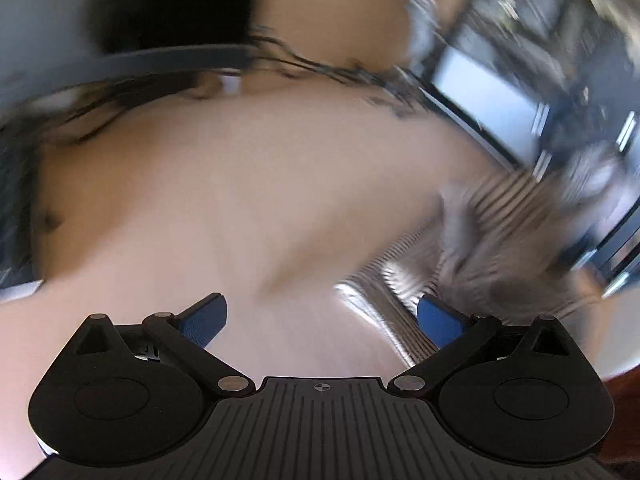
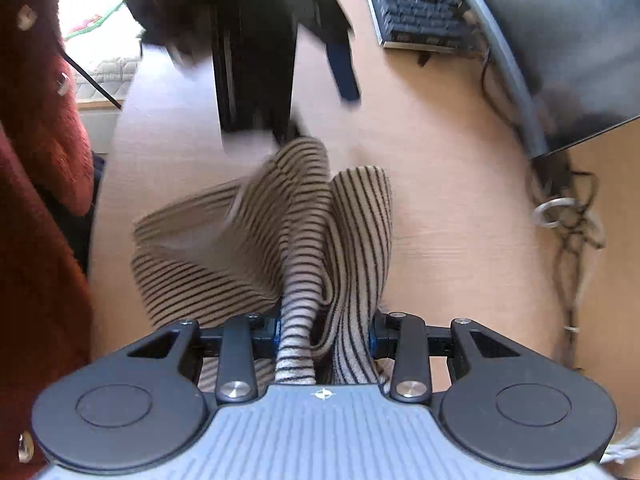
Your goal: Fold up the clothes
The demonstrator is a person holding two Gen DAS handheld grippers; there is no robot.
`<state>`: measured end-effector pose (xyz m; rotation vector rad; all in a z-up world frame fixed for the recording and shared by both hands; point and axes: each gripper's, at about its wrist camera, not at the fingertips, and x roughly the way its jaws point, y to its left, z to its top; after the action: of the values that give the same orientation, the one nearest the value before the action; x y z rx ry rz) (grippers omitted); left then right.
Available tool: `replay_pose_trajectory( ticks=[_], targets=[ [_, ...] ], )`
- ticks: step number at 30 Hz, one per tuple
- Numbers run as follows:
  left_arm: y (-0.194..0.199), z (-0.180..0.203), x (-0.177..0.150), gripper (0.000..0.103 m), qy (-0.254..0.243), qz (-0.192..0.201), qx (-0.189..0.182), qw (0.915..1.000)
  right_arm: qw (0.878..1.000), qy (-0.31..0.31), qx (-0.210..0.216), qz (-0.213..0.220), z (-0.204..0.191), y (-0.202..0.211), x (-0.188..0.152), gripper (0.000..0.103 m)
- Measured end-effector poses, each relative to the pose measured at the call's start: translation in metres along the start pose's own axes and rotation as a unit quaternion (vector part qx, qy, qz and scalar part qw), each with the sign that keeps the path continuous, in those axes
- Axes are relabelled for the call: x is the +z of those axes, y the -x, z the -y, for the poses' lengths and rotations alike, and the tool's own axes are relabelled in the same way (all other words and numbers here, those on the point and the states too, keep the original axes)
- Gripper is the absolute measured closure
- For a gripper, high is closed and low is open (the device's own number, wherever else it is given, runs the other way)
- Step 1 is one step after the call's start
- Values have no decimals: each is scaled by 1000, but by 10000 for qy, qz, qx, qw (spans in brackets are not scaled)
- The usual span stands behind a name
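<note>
While your right claw (image 2: 324, 330) pinches the striped shirt (image 2: 256, 240) above the desk (image 2: 460, 216), your left claw (image 1: 320, 320) hangs spread, holding nothing.

keyboard (image 2: 420, 4) far edge of desk (image 2: 440, 200) | cables (image 2: 576, 232) right | monitor (image 2: 560, 40) above

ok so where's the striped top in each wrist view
Left wrist: the striped top is blurred at the right, beyond the open left gripper, not held by it.
Right wrist: it fills the lower centre, bunched and clamped in the right gripper.
Shared landmark: the light wooden desk it lies on.
</note>
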<state>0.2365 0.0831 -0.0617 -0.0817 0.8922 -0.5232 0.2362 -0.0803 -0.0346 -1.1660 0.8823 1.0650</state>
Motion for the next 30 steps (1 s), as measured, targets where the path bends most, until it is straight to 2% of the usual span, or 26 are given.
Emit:
replay_pose_trajectory(
  ticks=[2,4,6,8,9,11,13,15,18,20,23,27,30],
  targets=[
    [20,-6,1,0,246,244,-63,9994,9998,-164,-4,96,2,-5,-2,67],
    [40,-2,4,0,129,492,-374,9980,9992,-373,-14,164,7,-5,-5,66],
    [54,11,7,0,-190,695,-809,9941,9982,-538,-150,204,7,0,-10,61],
    [54,34,11,0,-635,754,-1196,9879,9967,-694,-330,247,5,9,-10,48],
    [49,39,13,0,-754,714,-1175,9876,9956,-783,-428,270,5,15,-10,44],
    [38,49,17,0,-994,635,-1133,9865,9920,-1026,-646,342,7,30,-13,30],
    [27,58,20,0,-1233,554,-1091,9848,9869,-1274,-904,413,10,47,-19,23],
    [17,68,24,0,-1471,474,-1047,9824,9768,-1715,-1188,488,13,60,-31,20],
    [1,82,30,0,-1826,352,-981,9777,9558,-2388,-1610,599,18,78,-48,12],
    [-10,91,33,0,-2061,271,-936,9737,9285,-3104,-1926,660,28,74,-65,2],
    [-26,104,38,0,-2379,128,-870,9673,8837,-4069,-2268,463,37,52,-87,1],
    [-50,106,39,0,-2399,-312,-814,9669,8521,-4733,-2225,195,35,2,-112,1],
    [-57,102,43,0,-2255,-555,-802,9694,8240,-5245,-2110,376,41,-11,-122,1]
  ],
)
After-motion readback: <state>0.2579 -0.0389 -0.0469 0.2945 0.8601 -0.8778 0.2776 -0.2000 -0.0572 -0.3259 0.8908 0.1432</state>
